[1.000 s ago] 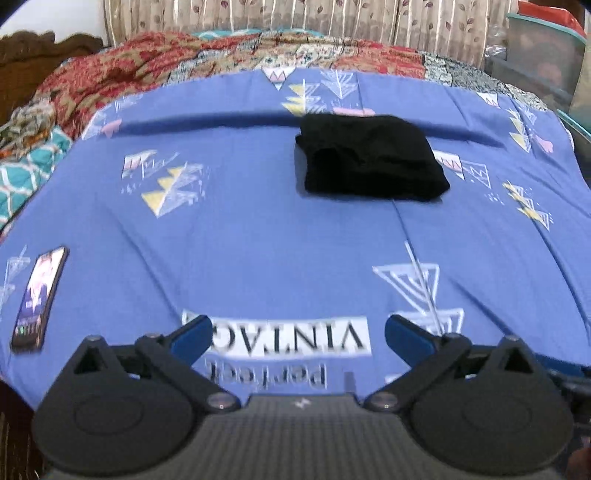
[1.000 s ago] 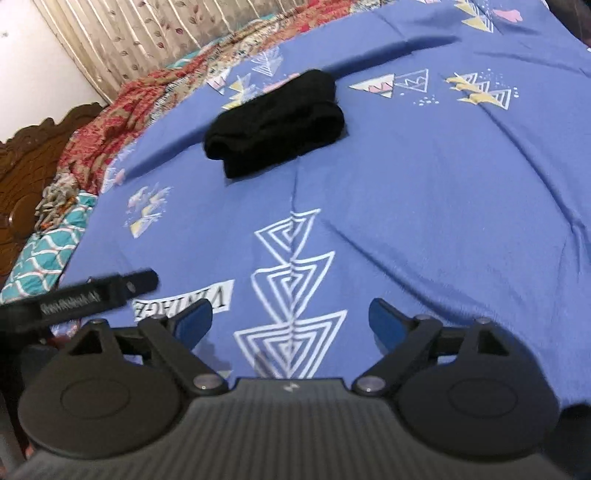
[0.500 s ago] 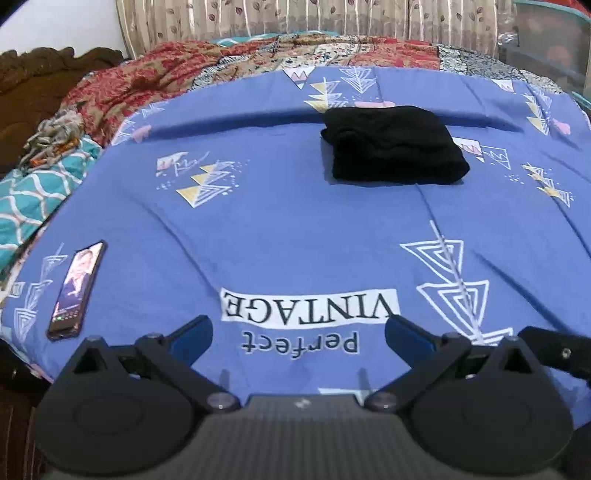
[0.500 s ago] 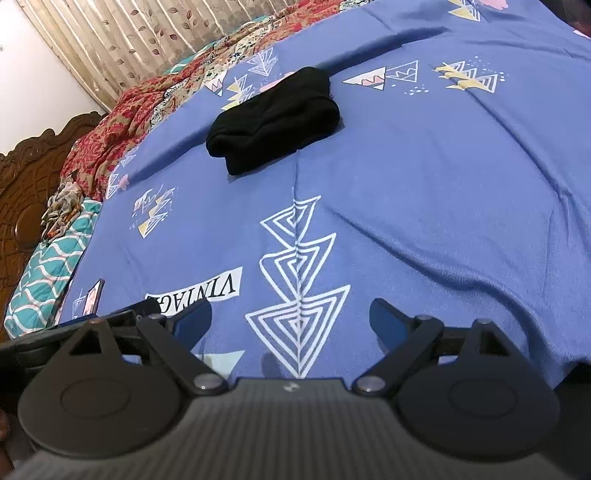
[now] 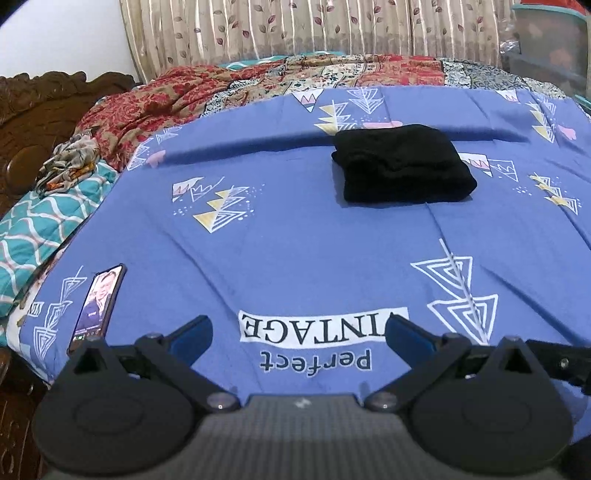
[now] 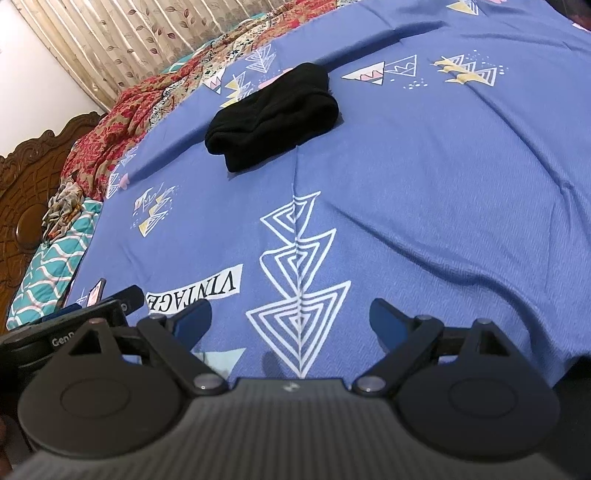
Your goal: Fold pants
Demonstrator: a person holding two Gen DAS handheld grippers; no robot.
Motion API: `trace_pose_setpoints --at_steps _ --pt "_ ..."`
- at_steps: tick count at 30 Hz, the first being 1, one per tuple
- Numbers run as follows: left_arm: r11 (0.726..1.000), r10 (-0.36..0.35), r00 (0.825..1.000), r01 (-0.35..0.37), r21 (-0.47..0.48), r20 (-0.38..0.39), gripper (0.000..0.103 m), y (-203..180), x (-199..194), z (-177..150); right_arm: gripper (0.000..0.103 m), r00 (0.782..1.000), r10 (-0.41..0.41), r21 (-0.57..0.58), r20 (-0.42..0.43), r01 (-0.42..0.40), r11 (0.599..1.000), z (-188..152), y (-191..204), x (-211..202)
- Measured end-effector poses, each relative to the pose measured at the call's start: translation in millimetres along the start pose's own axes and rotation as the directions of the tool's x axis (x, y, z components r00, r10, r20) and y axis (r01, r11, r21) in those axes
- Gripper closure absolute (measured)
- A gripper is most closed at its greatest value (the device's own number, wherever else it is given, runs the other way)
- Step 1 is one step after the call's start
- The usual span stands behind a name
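Observation:
The black pants [image 5: 400, 164] lie folded into a compact rectangular bundle on the blue patterned bedsheet [image 5: 295, 251], toward the far side of the bed; the same bundle [image 6: 273, 114] shows in the right wrist view. My left gripper [image 5: 297, 330] hangs open over the near edge of the bed, well short of the pants, with nothing between its blue-padded fingers. My right gripper [image 6: 290, 314] is likewise open and empty near the bed's front edge. The left gripper's body [image 6: 70, 325] shows at the lower left of the right wrist view.
A phone [image 5: 98, 306] with a lit screen lies on the sheet at the near left. Red and teal patterned bedding [image 5: 147, 107] is bunched at the far left by a carved wooden headboard [image 5: 33, 118]. Curtains [image 5: 295, 29] hang behind; plastic storage bins [image 5: 550, 40] stand at the far right.
Both grippers have drawn back from the folded pants toward the bed's near edge and risen slightly; more of the sheet shows. The pants have not moved.

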State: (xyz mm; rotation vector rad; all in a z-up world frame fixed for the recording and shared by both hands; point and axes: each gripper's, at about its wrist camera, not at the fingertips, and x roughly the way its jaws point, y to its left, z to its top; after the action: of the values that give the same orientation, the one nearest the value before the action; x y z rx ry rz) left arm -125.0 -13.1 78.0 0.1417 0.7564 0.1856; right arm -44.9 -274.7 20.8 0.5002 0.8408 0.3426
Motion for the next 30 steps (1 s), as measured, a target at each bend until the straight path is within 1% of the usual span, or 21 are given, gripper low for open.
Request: trace_pose_setpoints --at_steps 6,15,30 --pt "1.000 -0.024 0.999 0.024 -0.009 -0.030 0.000 1 3 0 0.009 1.000 0.002 0.009 -0.006 -0.002 1.000 0 -2 1" --pt "0.999 -0.041 0.997 0.041 -0.007 -0.072 0.000 0 9 -2 0.009 1.000 0.002 0.016 -0.016 -0.002 1.000 0 -4 1" --pt "0.999 -0.047 0.995 0.047 -0.005 -0.083 0.000 -1 11 -4 0.009 1.000 0.000 0.028 -0.025 0.001 1.000 -1 -7 3"
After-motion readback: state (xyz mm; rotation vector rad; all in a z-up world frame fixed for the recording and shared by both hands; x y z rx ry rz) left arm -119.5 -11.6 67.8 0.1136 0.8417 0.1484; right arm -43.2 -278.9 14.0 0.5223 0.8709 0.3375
